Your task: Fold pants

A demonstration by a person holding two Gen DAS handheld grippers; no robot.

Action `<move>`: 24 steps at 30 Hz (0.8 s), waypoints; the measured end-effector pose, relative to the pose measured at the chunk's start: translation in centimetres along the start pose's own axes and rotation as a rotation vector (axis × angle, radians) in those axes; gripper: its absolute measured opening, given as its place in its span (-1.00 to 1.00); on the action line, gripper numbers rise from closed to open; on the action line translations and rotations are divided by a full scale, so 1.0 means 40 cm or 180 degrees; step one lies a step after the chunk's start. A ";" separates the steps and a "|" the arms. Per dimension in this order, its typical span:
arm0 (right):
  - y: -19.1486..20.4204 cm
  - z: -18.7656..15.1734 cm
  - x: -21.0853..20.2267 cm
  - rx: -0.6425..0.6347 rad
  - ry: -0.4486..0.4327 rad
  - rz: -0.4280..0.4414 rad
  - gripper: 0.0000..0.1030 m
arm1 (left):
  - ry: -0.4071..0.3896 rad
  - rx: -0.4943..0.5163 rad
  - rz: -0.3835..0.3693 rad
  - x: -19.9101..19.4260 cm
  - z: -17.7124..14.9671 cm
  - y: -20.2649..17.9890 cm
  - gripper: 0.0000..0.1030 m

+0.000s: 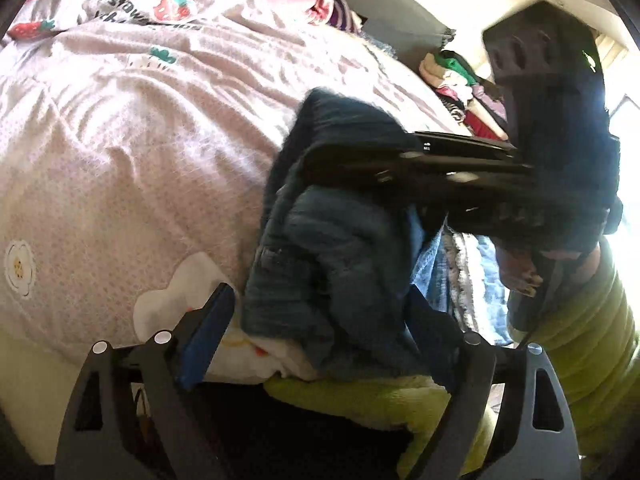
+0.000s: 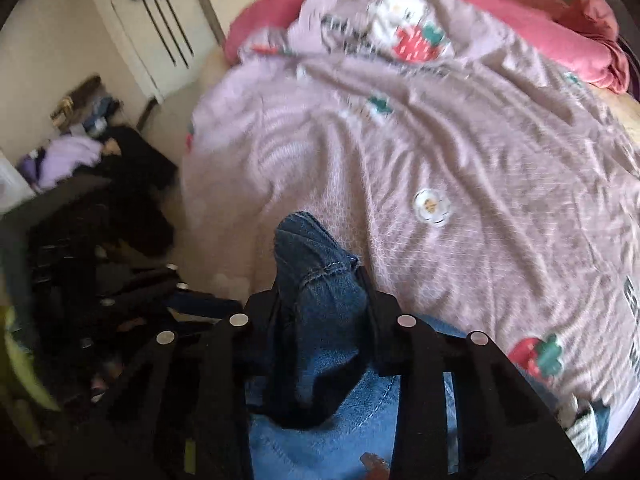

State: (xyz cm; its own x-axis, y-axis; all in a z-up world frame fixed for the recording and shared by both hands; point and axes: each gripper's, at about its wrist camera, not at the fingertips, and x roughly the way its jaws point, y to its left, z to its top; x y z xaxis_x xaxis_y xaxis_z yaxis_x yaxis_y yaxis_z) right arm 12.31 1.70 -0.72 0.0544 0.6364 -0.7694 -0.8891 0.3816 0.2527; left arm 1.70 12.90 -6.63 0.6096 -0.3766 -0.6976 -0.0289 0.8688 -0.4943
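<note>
- Over the near edge of the bed [image 1: 120, 160], the denim pants [image 1: 332, 264] hang bunched in the air, lifted off the pink strawberry-print quilt [image 2: 440, 152].
- The right gripper [image 2: 320, 280] has its jaws closed tight on a fold of the denim; the cloth pokes up past the fingertips and spills down beneath them.
- The left gripper [image 1: 316, 320] has its jaws spread wide apart, with the hanging denim between them; its blue-padded left finger [image 1: 208, 340] is clear of the cloth, and the right finger is mostly covered by it.
- The bundle's long axis runs roughly up and down, though the crumpling and motion blur make waist and hems impossible to tell apart.
- A yellow-green padded sleeve [image 1: 580, 340] shows at the right edge of the left wrist view.
- Beyond the bed, a pile of folded clothes [image 1: 460, 80] sits by the wall, partly cut off by the right gripper's body.
- A pink pillow [image 2: 560, 44] lies at the head of the bed.
</note>
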 end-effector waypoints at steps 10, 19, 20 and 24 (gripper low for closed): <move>-0.072 -0.071 -0.188 0.0442 -0.0592 0.0117 -0.50 | 0.0084 0.0048 -0.0634 0.022 0.008 -0.095 0.76; -0.167 -0.158 -0.311 0.0710 -0.0922 0.0049 -0.43 | 0.0252 0.0354 -0.0867 0.095 0.013 -0.281 0.75; -0.174 -0.170 -0.324 0.0734 -0.0965 0.0041 -0.40 | 0.0262 0.0410 -0.0854 0.103 0.014 -0.306 0.75; -0.220 -0.241 -0.390 0.0890 -0.1133 -0.0090 -0.31 | 0.0328 0.0589 -0.0897 0.123 0.017 -0.363 0.75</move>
State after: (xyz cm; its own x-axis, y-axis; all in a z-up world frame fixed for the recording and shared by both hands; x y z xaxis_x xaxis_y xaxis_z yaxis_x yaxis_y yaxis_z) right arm 14.90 -18.05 3.38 0.2732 0.7953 -0.5412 -0.7308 0.5374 0.4208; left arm 5.64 -1.34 -2.54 0.4898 -0.6320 -0.6006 0.2788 0.7662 -0.5790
